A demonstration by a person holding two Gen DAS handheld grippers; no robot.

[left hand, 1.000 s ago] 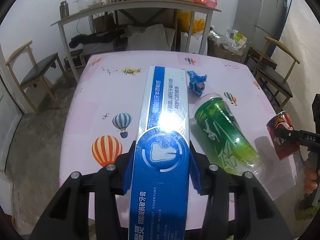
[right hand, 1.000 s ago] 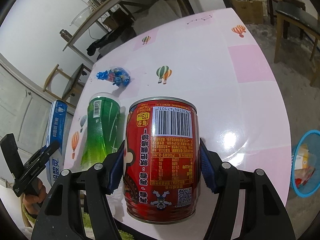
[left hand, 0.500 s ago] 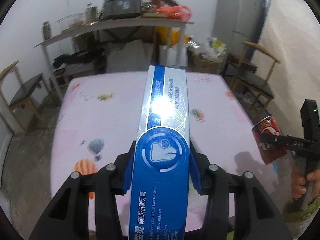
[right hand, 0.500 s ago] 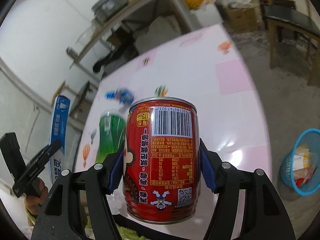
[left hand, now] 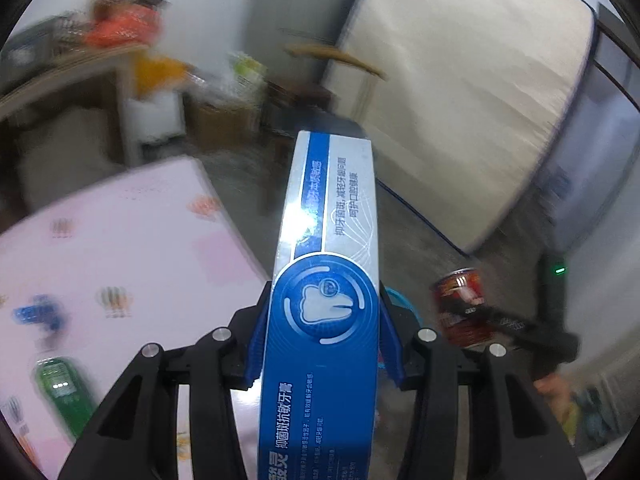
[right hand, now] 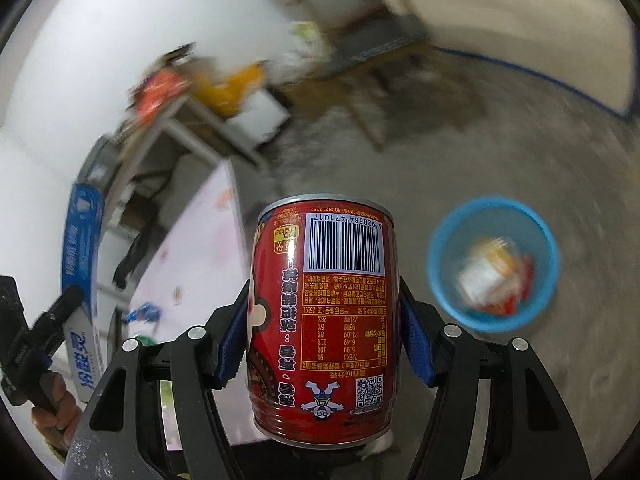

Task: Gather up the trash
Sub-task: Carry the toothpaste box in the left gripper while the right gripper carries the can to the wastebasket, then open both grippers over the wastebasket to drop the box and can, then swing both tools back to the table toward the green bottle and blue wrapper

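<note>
My left gripper (left hand: 322,336) is shut on a long blue and white toothpaste box (left hand: 328,264), held off the right edge of the pink table (left hand: 120,240). My right gripper (right hand: 322,332) is shut on a red drink can (right hand: 324,320), held above the floor. A blue trash basket (right hand: 492,262) with some trash in it stands on the floor to the right of the can. The can (left hand: 460,304) and the right gripper also show in the left wrist view. A green bottle (left hand: 64,392) and a blue wrapper (left hand: 38,316) lie on the table.
A wooden chair (right hand: 360,40) and a mattress against the wall (left hand: 460,120) stand beyond the table. A cluttered side table (left hand: 80,60) is at the back left. The basket's rim (left hand: 400,298) peeks from behind the box. The views are motion blurred.
Both grippers have swung right, off the table, with the box and the can still held. The blue basket has come nearer to the middle of the right wrist view.
</note>
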